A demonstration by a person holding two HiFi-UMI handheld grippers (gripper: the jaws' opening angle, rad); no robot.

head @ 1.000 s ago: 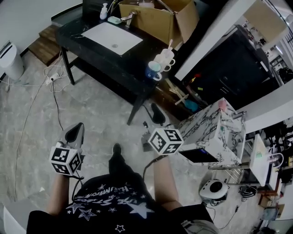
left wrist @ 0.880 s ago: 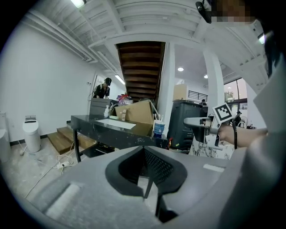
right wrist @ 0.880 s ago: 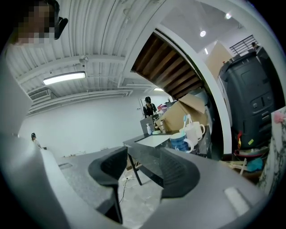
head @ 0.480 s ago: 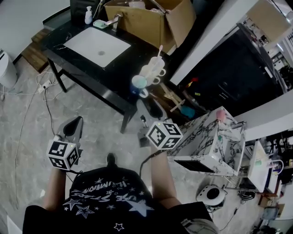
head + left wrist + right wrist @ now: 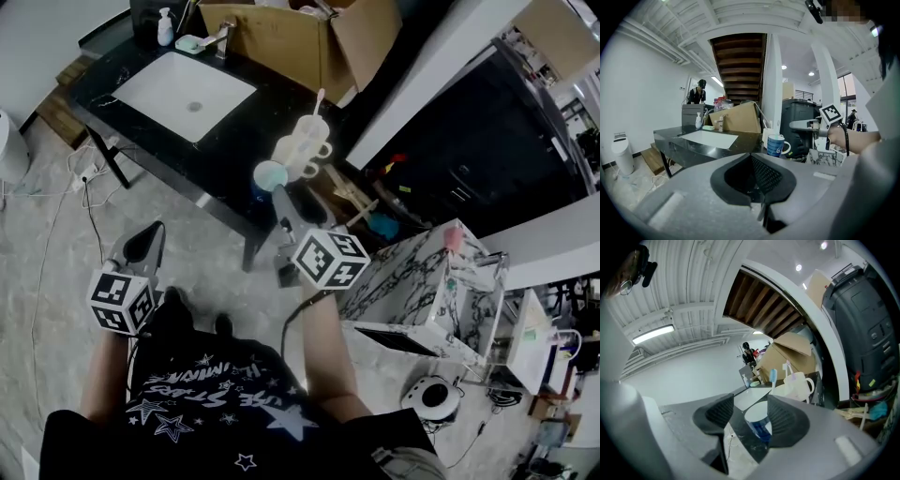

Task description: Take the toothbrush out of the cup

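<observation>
Two white cups (image 5: pixel 298 145) stand on the black table (image 5: pixel 220 155) behind a blue mug (image 5: pixel 268 176). A toothbrush (image 5: pixel 319 99) sticks up from the far white cup. In the right gripper view a blue-headed toothbrush (image 5: pixel 772 376) and a pale one (image 5: pixel 788 365) rise from the white cups (image 5: pixel 797 383). My right gripper (image 5: pixel 280 199) is open, level with the blue mug (image 5: pixel 759 425), which shows between its pads without touching them. My left gripper (image 5: pixel 147 247) hangs low over the floor at the left, shut and holding nothing; from it I see the blue mug (image 5: pixel 777 146).
A white sink (image 5: pixel 183 94) is set in the table, with a soap bottle (image 5: pixel 165 26) and tap behind it. An open cardboard box (image 5: pixel 281 37) stands at the table's far end. A marbled cabinet (image 5: pixel 427 281) is at my right. Cables (image 5: pixel 80 178) lie on the floor.
The person has stepped toward the table, so the cups are nearer. My right gripper has come up close to the blue mug. The left gripper stayed low at the left.
</observation>
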